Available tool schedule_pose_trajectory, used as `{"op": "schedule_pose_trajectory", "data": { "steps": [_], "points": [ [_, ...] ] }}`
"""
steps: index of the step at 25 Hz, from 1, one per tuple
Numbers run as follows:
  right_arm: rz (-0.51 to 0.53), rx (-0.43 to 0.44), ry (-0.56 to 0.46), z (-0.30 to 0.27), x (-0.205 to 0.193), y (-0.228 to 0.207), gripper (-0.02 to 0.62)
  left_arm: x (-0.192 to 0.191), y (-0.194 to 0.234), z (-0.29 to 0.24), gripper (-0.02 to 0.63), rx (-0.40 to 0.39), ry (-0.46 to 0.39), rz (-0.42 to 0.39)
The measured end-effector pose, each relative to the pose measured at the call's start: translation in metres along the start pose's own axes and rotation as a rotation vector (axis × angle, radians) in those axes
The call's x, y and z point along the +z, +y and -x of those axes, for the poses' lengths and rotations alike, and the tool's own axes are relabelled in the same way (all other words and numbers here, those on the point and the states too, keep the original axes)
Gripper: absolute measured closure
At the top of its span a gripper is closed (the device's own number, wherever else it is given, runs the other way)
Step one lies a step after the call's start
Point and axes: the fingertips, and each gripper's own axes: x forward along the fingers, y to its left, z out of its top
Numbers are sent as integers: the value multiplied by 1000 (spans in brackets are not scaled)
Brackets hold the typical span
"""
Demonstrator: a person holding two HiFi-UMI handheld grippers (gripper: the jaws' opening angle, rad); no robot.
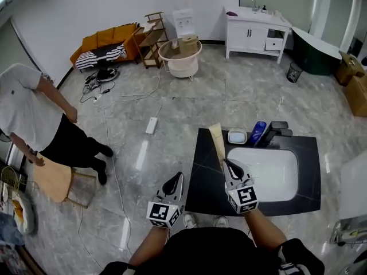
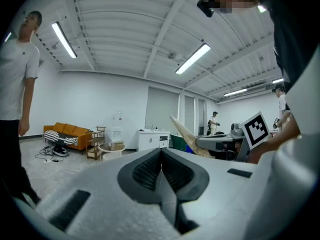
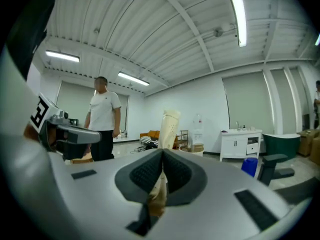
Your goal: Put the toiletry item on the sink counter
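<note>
The toiletry item [image 1: 218, 141], a long cream-tan tube, is gripped at its near end by the right claw [image 1: 227, 164] and reaches away toward 12 o'clock above the left part of the black tabletop [image 1: 207, 179]. Its far end lies near the tabletop's back left corner, at 9 o'clock from a small white dish [image 1: 237, 136]. Any print on the tube is too blurred to read. In the right gripper view the claw's dark pads are closed narrowly on the tube, whose tan body is pinched between them and rises beyond the tips.

The left claw [image 1: 178, 177] sits at 9 o'clock from the right one, just off the tabletop's left edge and over the floor. Its jaws are pressed together with nothing between them.

On the tabletop, a white basin [image 1: 269, 171] fills the middle. Behind it, at 12 o'clock, stand a blue bottle [image 1: 258, 132] and a black faucet [image 1: 278, 132], just beside the dish.

Further out, at 9 o'clock, a person in a white shirt [image 1: 31, 110] leans by a wooden chair [image 1: 54, 179]. A white power strip [image 1: 151, 125] lies on the floor at 11 o'clock. At the far wall stand an orange sofa [image 1: 106, 43], a round tub [image 1: 180, 59] and a white vanity cabinet [image 1: 255, 34]
</note>
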Motion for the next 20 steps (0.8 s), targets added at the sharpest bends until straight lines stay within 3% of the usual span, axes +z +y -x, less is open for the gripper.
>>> {"op": "schedule_pose_trajectory", "data": {
  "steps": [9, 20],
  "points": [
    [-66, -105, 189, -14, -79, -6, 588, -11, 5, -10, 598, -86, 28, 6],
    [-100, -180, 444, -21, -169, -4, 588, -18, 25, -6, 598, -81, 36, 24]
  ]
}}
